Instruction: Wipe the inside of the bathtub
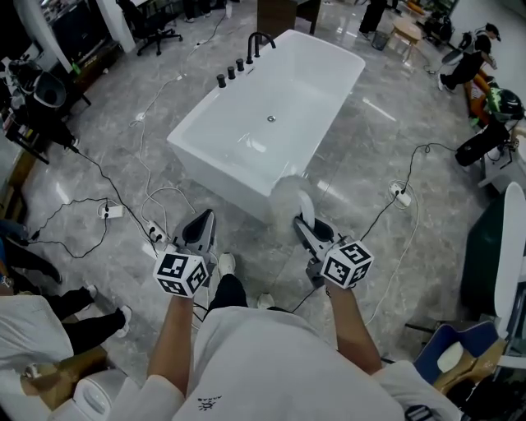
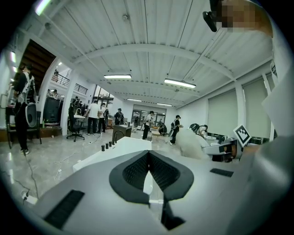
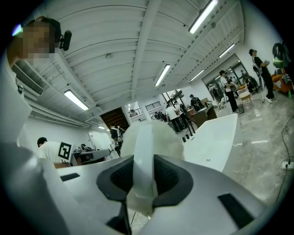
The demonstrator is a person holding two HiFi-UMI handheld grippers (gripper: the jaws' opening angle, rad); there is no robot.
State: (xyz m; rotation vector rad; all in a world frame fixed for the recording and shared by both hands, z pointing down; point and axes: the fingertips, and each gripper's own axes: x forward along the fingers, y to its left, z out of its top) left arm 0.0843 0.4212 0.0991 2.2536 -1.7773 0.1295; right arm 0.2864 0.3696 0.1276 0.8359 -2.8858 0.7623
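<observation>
A white freestanding bathtub (image 1: 271, 115) stands on the grey marble floor ahead of me, with a black faucet (image 1: 258, 43) and several black knobs on its far left rim. My right gripper (image 1: 306, 220) is shut on the white handle of a fluffy white wiping pad (image 1: 288, 195), held just short of the tub's near end; the pad (image 3: 151, 137) fills the middle of the right gripper view. My left gripper (image 1: 200, 226) hangs beside it to the left, shut with nothing between its jaws (image 2: 148, 170). The tub (image 2: 120, 147) shows beyond them.
Cables and a power strip (image 1: 154, 234) lie on the floor left of the tub; another socket and cable (image 1: 402, 196) lie to the right. People stand and sit around the hall, one seated at the back right (image 1: 472, 57). Office chairs (image 1: 156, 25) stand at the far left.
</observation>
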